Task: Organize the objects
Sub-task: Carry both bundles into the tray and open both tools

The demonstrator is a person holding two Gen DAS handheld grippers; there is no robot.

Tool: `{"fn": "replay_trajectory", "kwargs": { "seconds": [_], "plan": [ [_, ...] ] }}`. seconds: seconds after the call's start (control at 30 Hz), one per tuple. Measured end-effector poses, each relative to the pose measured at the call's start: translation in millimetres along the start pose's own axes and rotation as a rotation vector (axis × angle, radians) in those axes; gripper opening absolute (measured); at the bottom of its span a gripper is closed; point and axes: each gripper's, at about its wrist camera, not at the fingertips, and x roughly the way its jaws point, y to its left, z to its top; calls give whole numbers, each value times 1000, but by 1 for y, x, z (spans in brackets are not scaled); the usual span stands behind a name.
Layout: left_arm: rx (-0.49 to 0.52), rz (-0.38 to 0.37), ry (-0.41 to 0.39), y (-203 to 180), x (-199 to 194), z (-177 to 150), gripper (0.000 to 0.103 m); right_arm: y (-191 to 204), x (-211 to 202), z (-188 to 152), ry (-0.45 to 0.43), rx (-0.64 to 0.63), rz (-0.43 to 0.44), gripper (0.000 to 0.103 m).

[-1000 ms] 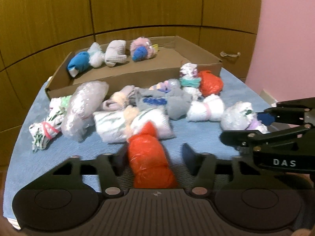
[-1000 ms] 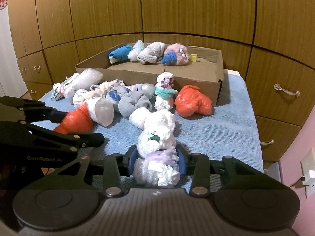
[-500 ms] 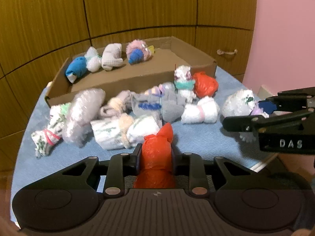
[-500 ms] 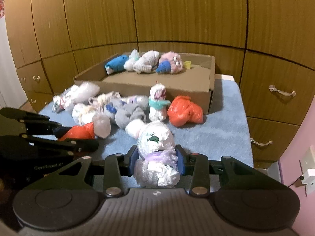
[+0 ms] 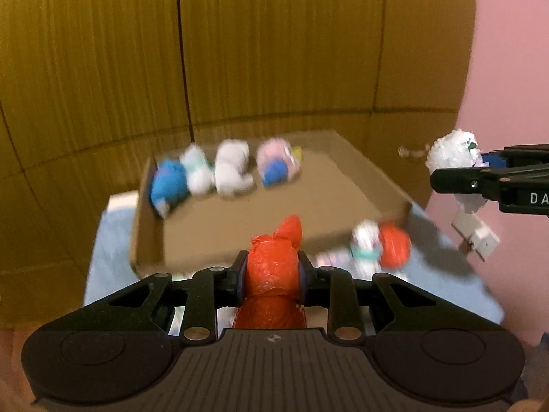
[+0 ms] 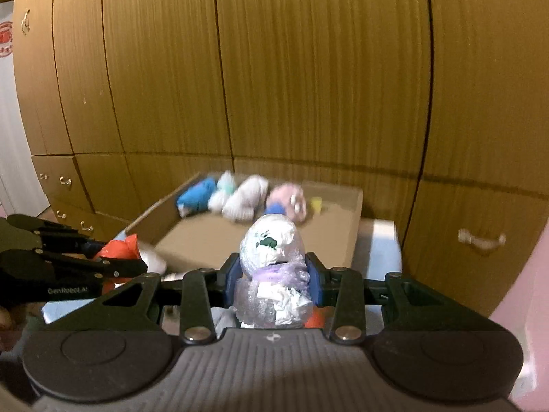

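Note:
My left gripper (image 5: 271, 273) is shut on an orange plastic bundle (image 5: 272, 274), held up in the air in front of the cardboard box (image 5: 260, 213). My right gripper (image 6: 272, 279) is shut on a white and purple bubble-wrapped bundle (image 6: 272, 267), also lifted, near the box (image 6: 206, 240). Each gripper shows in the other's view: the right one with its bundle (image 5: 453, 154) at the right, the left one with the orange bundle (image 6: 118, 250) at the left. A row of bundles, blue (image 5: 170, 185), white (image 5: 231, 168) and pink (image 5: 278, 161), lies along the box's far wall.
The box stands on a blue cloth (image 5: 106, 240). A white-and-teal bundle (image 5: 365, 245) and another orange bundle (image 5: 394, 243) lie in front of the box's right corner. Wooden cabinet doors (image 6: 308, 68) stand close behind, a pink wall (image 5: 507, 68) at the right.
Both grippers have risen from the cloth with their bundles and moved toward the box. The left gripper closed on the orange bundle a second ago. The pile has dropped out of view.

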Motion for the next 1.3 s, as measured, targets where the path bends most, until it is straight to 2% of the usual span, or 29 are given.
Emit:
{"fn": "replay_trajectory", "kwargs": {
  "seconds": [0.13, 0.2, 0.33, 0.47, 0.67, 0.8, 0.93, 1.17, 1.3],
  "plan": [
    [19, -18, -41, 8, 12, 43, 33, -7, 21, 35, -7, -40, -5, 36],
    [7, -50, -48, 8, 25, 65, 33, -13, 33, 49, -2, -39, -4, 36],
    [6, -96, -42, 4, 63, 103, 33, -27, 67, 73, 13, -31, -12, 36],
    [2, -160, -22, -3, 109, 126, 33, -44, 108, 85, 58, -2, -22, 36],
    [-20, -191, 67, -3, 182, 122, 33, -75, 166, 82, 141, 43, -50, 36],
    [4, -204, 98, -10, 207, 113, 33, -88, 193, 72, 179, 71, -44, 36],
    [30, -213, 111, -19, 227, 113, 33, -84, 209, 63, 210, 59, -35, 36],
    [109, -134, 119, -24, 248, 110, 33, -66, 242, 64, 253, 37, -33, 36],
    [117, -98, 138, -19, 256, 105, 34, -62, 254, 61, 276, 28, -41, 38]
  ]
}}
